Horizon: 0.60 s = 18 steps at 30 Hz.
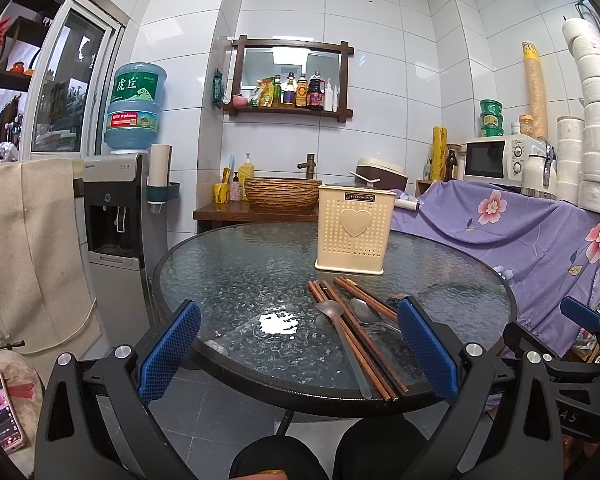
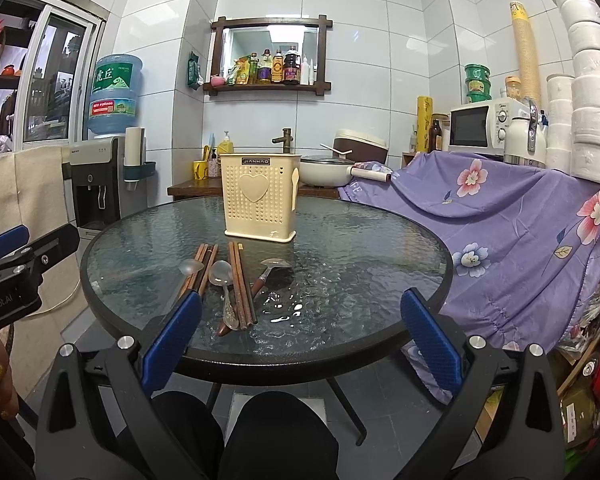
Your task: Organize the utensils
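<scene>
A cream perforated utensil holder (image 1: 354, 230) with a heart on its front stands upright on the round glass table (image 1: 236, 264); it also shows in the right wrist view (image 2: 260, 196). In front of it lie brown wooden chopsticks (image 1: 358, 340) and metal spoons (image 1: 366, 312), loose on the glass; in the right wrist view the chopsticks (image 2: 240, 284) lie among three spoons (image 2: 222, 276). My left gripper (image 1: 298, 344) is open and empty, near the table's front edge, left of the utensils. My right gripper (image 2: 300, 332) is open and empty, at the front edge, right of the utensils.
A purple floral cloth (image 2: 520, 216) covers furniture right of the table, with a microwave (image 2: 480, 126) and stacked paper rolls (image 2: 592, 80) on it. A water dispenser (image 1: 116, 208) stands at the left. A wooden counter with a basin (image 1: 282, 192) is behind the table.
</scene>
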{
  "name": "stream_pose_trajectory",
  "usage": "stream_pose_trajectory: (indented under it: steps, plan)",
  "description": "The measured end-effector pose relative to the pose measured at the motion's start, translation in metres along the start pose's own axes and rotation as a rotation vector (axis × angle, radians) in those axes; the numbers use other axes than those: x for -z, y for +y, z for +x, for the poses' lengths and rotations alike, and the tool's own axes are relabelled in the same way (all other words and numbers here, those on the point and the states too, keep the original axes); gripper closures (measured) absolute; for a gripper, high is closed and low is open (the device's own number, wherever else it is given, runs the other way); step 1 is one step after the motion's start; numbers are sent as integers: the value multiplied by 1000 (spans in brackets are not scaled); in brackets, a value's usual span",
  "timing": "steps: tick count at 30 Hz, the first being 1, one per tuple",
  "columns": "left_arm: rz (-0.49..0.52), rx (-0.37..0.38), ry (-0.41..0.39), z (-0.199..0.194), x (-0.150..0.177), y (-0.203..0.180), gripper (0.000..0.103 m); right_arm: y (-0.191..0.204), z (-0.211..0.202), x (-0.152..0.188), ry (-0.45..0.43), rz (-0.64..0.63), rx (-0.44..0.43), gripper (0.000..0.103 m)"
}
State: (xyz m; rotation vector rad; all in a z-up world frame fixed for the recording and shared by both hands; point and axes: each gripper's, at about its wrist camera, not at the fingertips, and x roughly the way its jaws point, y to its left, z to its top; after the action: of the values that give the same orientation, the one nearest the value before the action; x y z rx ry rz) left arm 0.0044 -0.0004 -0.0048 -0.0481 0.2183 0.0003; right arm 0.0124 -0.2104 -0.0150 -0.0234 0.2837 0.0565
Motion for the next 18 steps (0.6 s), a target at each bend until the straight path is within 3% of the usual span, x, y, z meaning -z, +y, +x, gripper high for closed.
stream_pose_trajectory:
  steps: [18]
  plan:
    - [-3, -1, 2, 1, 0, 0, 6, -2, 0, 1, -1, 3, 0, 5]
